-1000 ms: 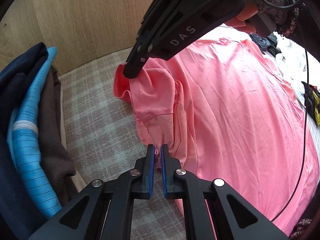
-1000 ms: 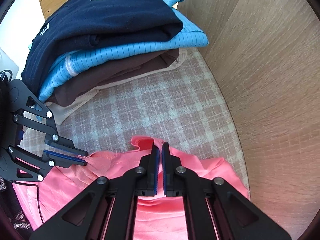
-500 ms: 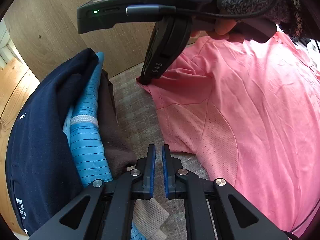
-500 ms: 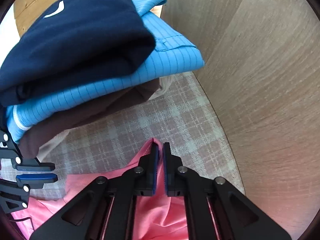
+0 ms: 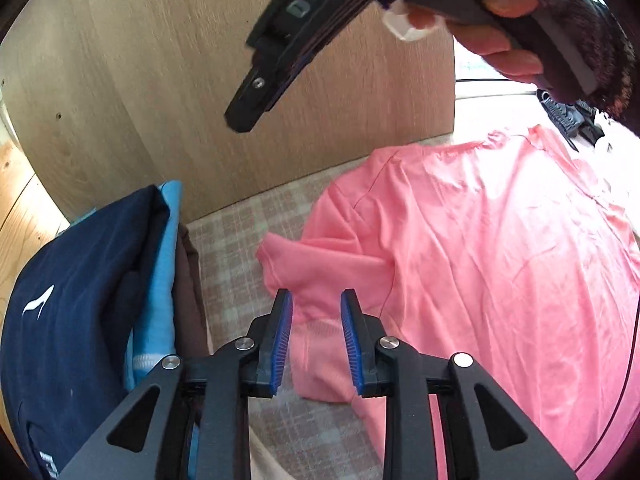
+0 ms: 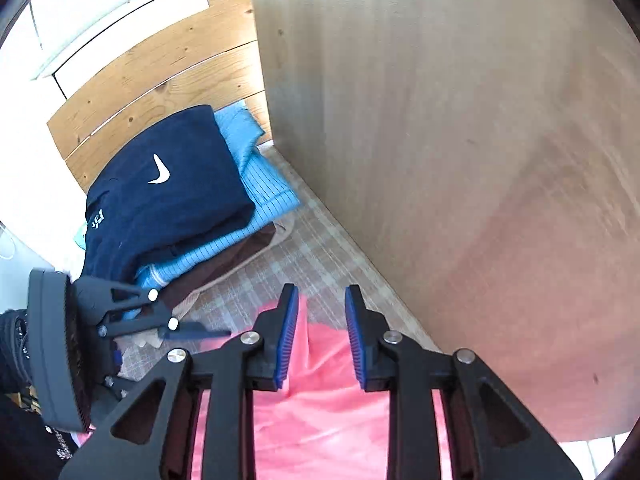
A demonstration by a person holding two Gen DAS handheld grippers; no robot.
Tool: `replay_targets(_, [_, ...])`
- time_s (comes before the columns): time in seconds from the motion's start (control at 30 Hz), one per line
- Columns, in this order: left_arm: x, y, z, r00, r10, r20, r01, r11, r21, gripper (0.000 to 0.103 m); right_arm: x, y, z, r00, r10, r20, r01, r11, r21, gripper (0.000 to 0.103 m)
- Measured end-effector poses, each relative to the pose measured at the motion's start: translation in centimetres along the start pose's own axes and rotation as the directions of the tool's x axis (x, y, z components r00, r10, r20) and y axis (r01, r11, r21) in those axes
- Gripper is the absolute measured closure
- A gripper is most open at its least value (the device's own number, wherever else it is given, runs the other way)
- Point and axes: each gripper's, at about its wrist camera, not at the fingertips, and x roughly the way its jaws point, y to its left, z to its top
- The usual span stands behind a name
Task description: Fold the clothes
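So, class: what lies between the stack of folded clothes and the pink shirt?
Only a bare strip of the checked cover separates the stack of folded clothes from the pink shirt, clearest in the left wrist view.

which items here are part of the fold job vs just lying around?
In the job:
- pink shirt, spread on the checked cover
- left tongs, open above its sleeve
- right tongs, open, holding nothing

Lying about:
- folded stack: navy top, blue garment, brown garment
- wooden panel
- dark items beyond the shirt
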Motion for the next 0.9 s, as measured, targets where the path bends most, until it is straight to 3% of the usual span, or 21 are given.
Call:
replay_targets(0.03, [0.5,0.0,0.7,1.0,-0.003,0.003,0.003,1.0,-0.002,0.076,2.0,-2.4,0.5,1.0,-0.017,-0.016,0.017,1.0,0.008,0.097])
replay_targets(0.1, [1.9,0.2,1.7,0.999,0.052,-0.012,-0.052,0.999,-0.003,0.075,3.4,-5.5,0.1,0.998,-0.05,-0.044,0.051,0.999,0.006,0.097])
replay_targets(0.2, [3.6,0.7,2.0,0.995,0.084,-0.057,-0.085,0.996,-0.026,0.061,4.0,-7.9,-3.2,0.99,-0.09,-0.111,0.09,0.996,-0.006,0.085])
replay_targets(0.23, [4.2,0.9,2.1,0.993,0.094,-0.072,-0.097,0.995,-0.033,0.061,4.2,-8.5,-4.1,0.986,-0.099,-0.131,0.098,0.995,-0.011,0.081])
replay_targets(0.37, [5.9,0.7,2.2,0.988,0.1,-0.119,-0.104,0.994,-0.026,0.055,8.4,-7.7,-2.9,0.98,-0.129,-0.149,0.114,0.988,-0.105,0.065])
replay_targets(0.47, [6.8,0.2,2.1,0.986,0.083,-0.146,-0.083,0.997,0.001,0.056,12.4,-5.9,-1.6,0.967,-0.183,-0.178,0.138,0.961,-0.241,0.063])
replay_targets(0.53, [7.2,0.3,1.8,0.984,0.055,-0.17,-0.058,0.998,-0.01,0.072,14.5,-4.8,-1.3,0.955,-0.22,-0.198,0.147,0.933,-0.33,0.063])
replay_targets(0.57, [7.4,0.5,1.6,0.982,0.046,-0.181,-0.051,0.998,-0.022,0.087,15.1,-4.3,-1.2,0.948,-0.243,-0.205,0.154,0.915,-0.374,0.063])
replay_targets(0.67, [7.2,0.8,1.3,0.983,0.036,-0.18,-0.043,0.999,-0.031,0.098,16.5,-3.2,-1.2,0.936,-0.29,-0.201,0.165,0.863,-0.477,0.062])
replay_targets(0.7, [7.2,0.8,1.3,0.982,0.044,-0.181,-0.05,0.998,-0.028,0.101,16.5,-3.2,-1.0,0.937,-0.27,-0.22,0.141,0.872,-0.47,0.063])
replay_targets(0.77, [7.1,0.6,1.2,0.982,0.052,-0.18,-0.057,0.998,-0.022,0.101,16.7,-3.4,-0.7,0.938,-0.215,-0.271,0.084,0.901,-0.425,0.099])
replay_targets(0.8, [7.1,0.6,1.2,0.982,0.06,-0.179,-0.064,0.998,-0.018,0.102,16.8,-3.6,-0.6,0.934,-0.246,-0.259,0.12,0.899,-0.422,0.099])
replay_targets(0.87, [6.9,0.4,1.2,0.98,0.087,-0.179,-0.09,0.996,-0.013,0.102,16.6,-4.2,-0.1,0.91,-0.381,-0.163,0.287,0.863,-0.415,0.099])
replay_targets(0.9, [6.8,0.4,1.2,0.978,0.112,-0.178,-0.116,0.993,-0.009,0.102,16.0,-4.5,0.1,0.922,-0.357,-0.154,0.278,0.883,-0.378,0.098])
